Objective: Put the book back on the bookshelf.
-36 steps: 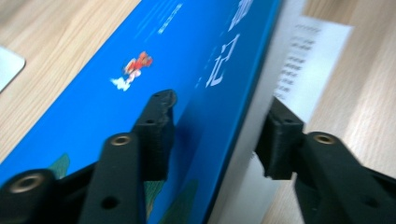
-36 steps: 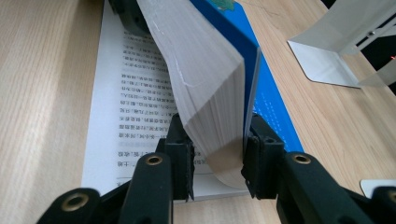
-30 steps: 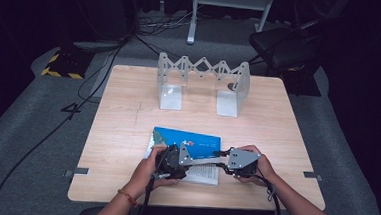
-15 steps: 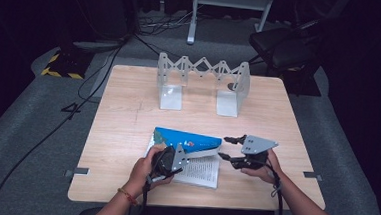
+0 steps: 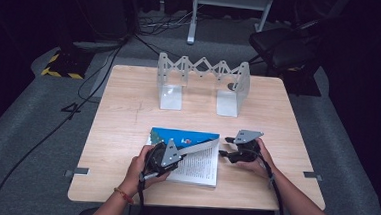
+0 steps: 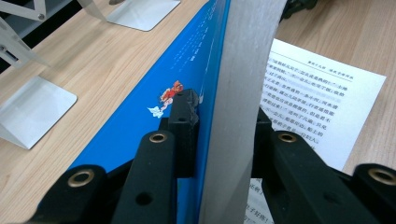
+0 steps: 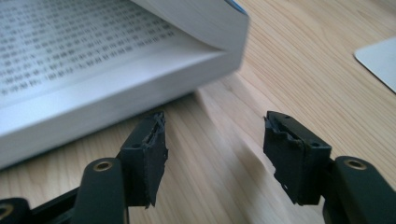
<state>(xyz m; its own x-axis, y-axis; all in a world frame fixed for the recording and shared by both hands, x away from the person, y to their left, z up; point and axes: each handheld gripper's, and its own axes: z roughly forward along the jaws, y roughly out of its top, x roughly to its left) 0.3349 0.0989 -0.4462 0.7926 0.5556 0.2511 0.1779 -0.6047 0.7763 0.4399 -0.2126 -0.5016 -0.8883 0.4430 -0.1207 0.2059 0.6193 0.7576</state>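
Book (image 5: 195,158), near table edge, blue cover and front pages raised, clamped by left gripper (image 6: 219,116); right gripper (image 7: 212,140), jaws just opening, empty, beside its right edge

The book (image 5: 195,158) lies on the table (image 5: 127,118), at its near middle. The folding rack (image 5: 202,83) stands behind the book, well apart.

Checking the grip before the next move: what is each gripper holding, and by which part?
The left gripper clamps the book's lifted front part, blue cover and pages, at the open edge. The right gripper holds nothing; its jaws have just been opening.
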